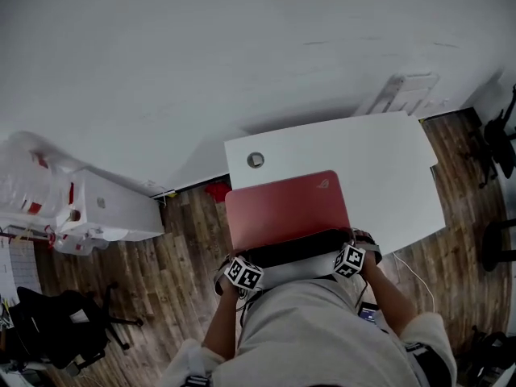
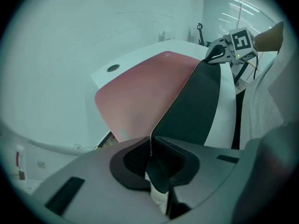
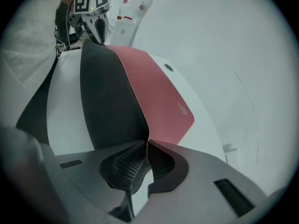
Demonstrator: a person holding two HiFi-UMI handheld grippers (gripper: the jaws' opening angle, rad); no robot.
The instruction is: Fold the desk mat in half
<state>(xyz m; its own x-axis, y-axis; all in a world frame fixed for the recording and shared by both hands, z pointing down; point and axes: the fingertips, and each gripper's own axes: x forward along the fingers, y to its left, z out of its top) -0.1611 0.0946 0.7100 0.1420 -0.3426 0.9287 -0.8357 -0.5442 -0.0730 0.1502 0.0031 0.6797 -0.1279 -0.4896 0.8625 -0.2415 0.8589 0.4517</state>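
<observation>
A red desk mat [image 1: 284,206] with a black underside lies on the white desk [image 1: 387,160]. Its near edge is lifted off the desk, so the black underside [image 1: 298,247] shows as a dark band along the front. My left gripper [image 1: 244,274] is shut on the mat's near left corner [image 2: 150,139]. At the near right corner [image 3: 147,141] my right gripper [image 1: 350,260] is shut on the mat as well. In the left gripper view the mat [image 2: 140,90] runs from the jaws to the right gripper [image 2: 236,48]. The right gripper view shows the mat [image 3: 154,97] reaching back to the left gripper [image 3: 93,6].
A round cable hole [image 1: 255,160] sits in the desk's far left corner. White boxes and packaging [image 1: 89,208] stand on the wooden floor at the left, with a black chair [image 1: 56,329] below them. Dark chair bases [image 1: 496,147] are at the right. A white cable [image 1: 411,276] hangs near my right arm.
</observation>
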